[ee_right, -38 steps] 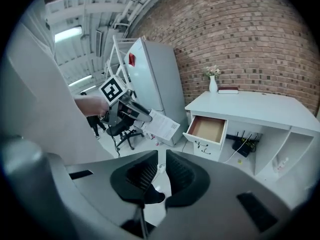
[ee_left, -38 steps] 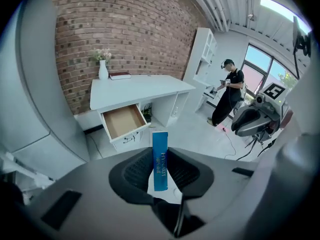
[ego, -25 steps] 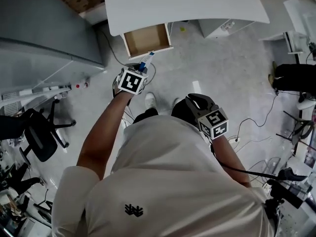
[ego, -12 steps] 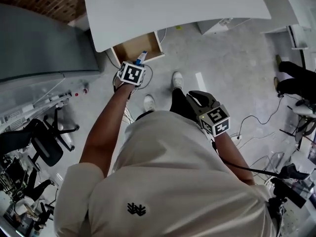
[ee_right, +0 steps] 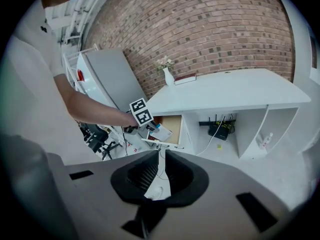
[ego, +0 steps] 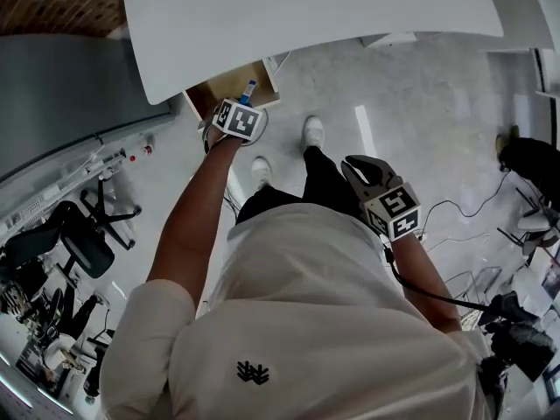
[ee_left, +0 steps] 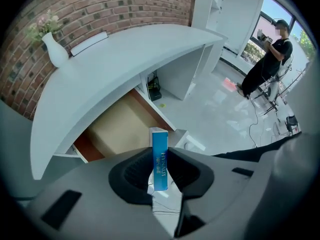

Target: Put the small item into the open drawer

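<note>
At the left, under the desk's (ego: 297, 16) edge, the left gripper (ee_left: 160, 155) was clamped on the box (ee_left: 159, 139), a slim blue carton that stood upright between the pads, jaws about half apart. The box hung just before and above the open drawer (ee_left: 117, 129), not yet inside it. Further right, the right gripper (ee_right: 159, 160) hung low by the person's side, well apart from the drawer, its jaws nearly together with only a slit between them and nothing in it.

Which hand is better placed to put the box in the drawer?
Left. The left gripper grips the box and is right by the open drawer. The right gripper is empty, jaws apart, back near the person's leg.
</note>
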`<move>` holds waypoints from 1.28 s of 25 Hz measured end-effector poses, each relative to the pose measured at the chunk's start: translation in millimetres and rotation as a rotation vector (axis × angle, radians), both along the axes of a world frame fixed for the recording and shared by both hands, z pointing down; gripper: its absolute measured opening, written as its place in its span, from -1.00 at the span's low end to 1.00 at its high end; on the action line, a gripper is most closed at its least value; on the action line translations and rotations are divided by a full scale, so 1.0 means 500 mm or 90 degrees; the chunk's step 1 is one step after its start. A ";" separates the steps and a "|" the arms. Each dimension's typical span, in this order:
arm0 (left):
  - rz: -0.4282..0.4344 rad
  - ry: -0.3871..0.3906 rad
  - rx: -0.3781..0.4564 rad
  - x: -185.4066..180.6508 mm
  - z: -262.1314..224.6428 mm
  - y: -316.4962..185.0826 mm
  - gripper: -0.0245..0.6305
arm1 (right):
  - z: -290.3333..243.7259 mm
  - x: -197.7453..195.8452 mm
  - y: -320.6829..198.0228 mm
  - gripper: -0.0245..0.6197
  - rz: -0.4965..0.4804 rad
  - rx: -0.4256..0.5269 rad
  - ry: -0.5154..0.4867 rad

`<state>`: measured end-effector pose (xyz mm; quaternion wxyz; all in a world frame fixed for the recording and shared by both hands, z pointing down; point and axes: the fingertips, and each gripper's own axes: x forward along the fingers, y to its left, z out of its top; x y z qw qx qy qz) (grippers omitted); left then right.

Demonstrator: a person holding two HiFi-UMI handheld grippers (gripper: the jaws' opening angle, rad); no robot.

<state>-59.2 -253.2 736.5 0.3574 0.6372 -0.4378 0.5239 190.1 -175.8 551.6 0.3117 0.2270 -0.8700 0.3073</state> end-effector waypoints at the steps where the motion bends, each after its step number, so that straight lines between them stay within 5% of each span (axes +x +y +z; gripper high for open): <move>1: -0.002 -0.005 -0.005 0.005 0.015 -0.010 -0.63 | 0.011 0.013 -0.008 -0.72 -0.001 -0.006 0.002; 13: -0.018 -0.038 -0.031 0.055 0.165 -0.126 -0.63 | 0.099 0.122 -0.100 -0.72 0.002 -0.069 0.025; 32: 0.007 -0.018 -0.036 0.072 0.253 -0.179 -0.60 | 0.165 0.148 -0.155 -0.73 0.000 -0.106 0.030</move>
